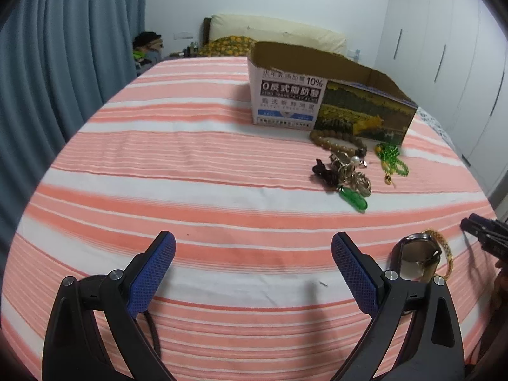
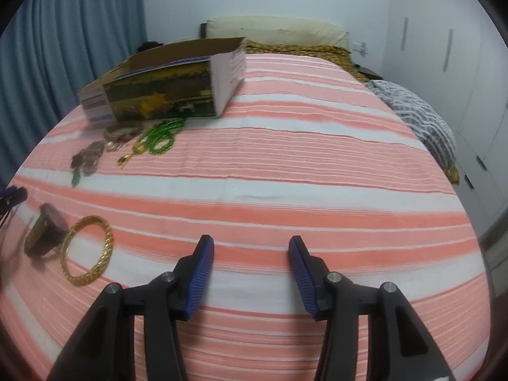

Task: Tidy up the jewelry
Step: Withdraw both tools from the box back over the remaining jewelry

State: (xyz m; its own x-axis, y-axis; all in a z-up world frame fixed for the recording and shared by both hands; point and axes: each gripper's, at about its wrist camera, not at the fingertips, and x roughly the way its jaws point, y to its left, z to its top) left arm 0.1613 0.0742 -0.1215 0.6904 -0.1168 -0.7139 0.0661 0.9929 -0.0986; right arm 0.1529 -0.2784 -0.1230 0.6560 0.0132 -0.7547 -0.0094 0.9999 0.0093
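1. The open cardboard box (image 1: 330,101) stood on the bed (image 1: 190,165); its contents were hidden.
2. Jewelry pile (image 1: 346,168) lay just before it.
3. Left gripper (image 1: 253,254) and right gripper (image 2: 250,254) were spread wide, empty.

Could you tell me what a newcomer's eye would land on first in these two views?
Probably the open cardboard box standing on the pink-striped bedspread, with a tangle of jewelry heaped just in front of it. Nearer the cameras, a gold bangle lies beside a watch, and both grippers hover open and empty.
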